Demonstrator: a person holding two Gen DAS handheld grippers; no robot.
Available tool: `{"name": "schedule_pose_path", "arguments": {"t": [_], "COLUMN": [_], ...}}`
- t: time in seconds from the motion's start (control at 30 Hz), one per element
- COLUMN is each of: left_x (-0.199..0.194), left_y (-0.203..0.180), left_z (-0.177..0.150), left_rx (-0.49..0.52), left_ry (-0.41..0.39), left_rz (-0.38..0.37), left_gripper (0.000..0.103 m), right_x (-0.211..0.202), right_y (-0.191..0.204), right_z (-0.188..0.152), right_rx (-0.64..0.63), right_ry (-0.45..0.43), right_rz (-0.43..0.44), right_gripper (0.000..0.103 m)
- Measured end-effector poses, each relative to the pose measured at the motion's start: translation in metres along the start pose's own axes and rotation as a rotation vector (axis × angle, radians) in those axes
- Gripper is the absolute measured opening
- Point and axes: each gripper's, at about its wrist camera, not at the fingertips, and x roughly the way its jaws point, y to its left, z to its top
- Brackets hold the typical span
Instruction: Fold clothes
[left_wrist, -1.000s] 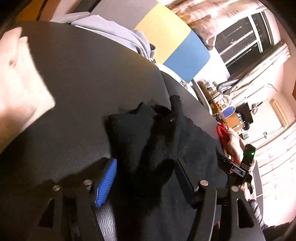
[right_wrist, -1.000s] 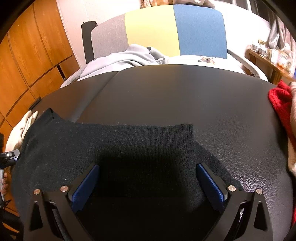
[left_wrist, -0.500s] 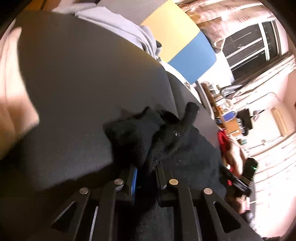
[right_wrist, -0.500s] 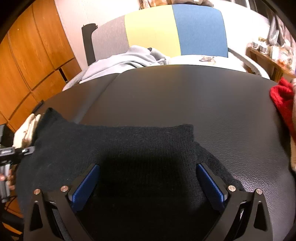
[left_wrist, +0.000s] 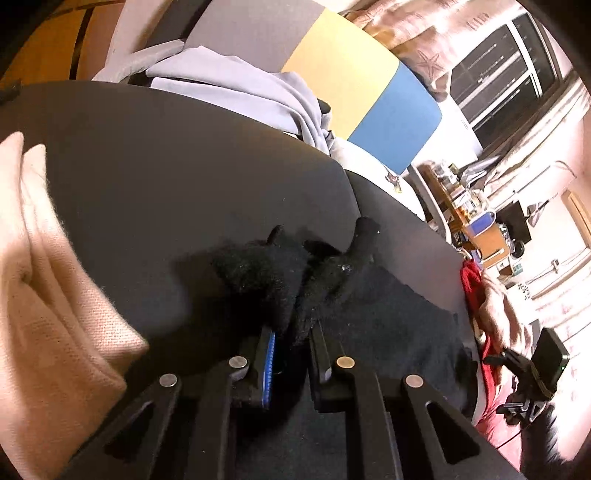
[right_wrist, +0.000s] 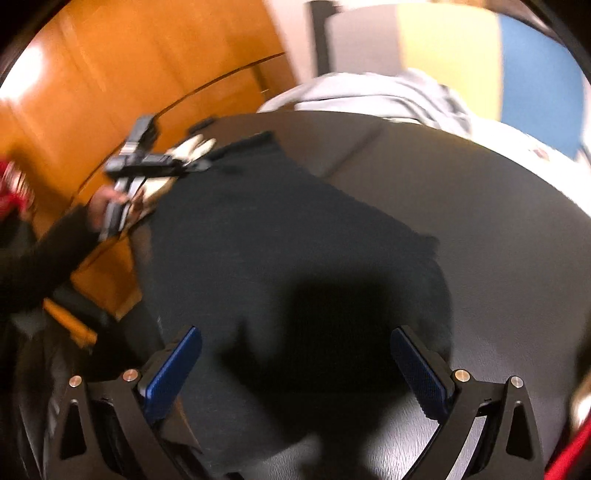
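Black knit garment (left_wrist: 388, 321) is spread on the dark bench (left_wrist: 184, 177), lower centre of frame, not yet folded. One bunched corner is pinched in the left gripper (left_wrist: 291, 341); the right gripper (right_wrist: 295, 365) is held wide, empty, above it.

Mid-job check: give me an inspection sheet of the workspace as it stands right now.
Surface: dark table, leather-like.
Job's things: black knit garment spread flat, one end bunched.
Clutter: cream knit at one edge; red knit at the other.
Grippers: left hand-held gripper pinching the bunched black knit; right hand-held gripper open above the garment, view blurred.
Cables: nothing seen.
Surroundings: grey, yellow and blue chair with grey clothing; wooden cabinets.
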Motion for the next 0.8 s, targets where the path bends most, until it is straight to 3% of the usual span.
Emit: {"name": "schedule_pose_path", "arguments": {"t": [0.1, 0.17, 0.27, 0.53, 0.8], "left_x": [-0.003, -0.005, -0.01, -0.04, -0.051], "left_y": [-0.002, -0.003, -0.005, -0.022, -0.089], "left_z": [0.001, 0.003, 0.004, 0.006, 0.0], "left_rx": [0.014, 0.023, 0.015, -0.055, -0.086], "left_ry": [0.008, 0.015, 0.027, -0.013, -0.039], "left_rz": [-0.004, -0.01, -0.054, -0.26, -0.439], "left_gripper": [0.013, 0.013, 0.013, 0.011, 0.01], "right_x": [0.022, 0.045, 0.068, 0.072, 0.067], "right_y": [0.01, 0.007, 0.004, 0.001, -0.001], "right_z": [0.009, 0.004, -0.007, -0.017, -0.029], "right_rx": [-0.122, -0.18, -0.272, -0.276, -0.214], "right_ry": [0.112, 0.238, 0.341, 0.251, 0.132], "right_rz": [0.002, -0.019, -0.076, -0.12, -0.145], "right_gripper": [0.103, 0.103, 0.103, 0.103, 0.103]}}
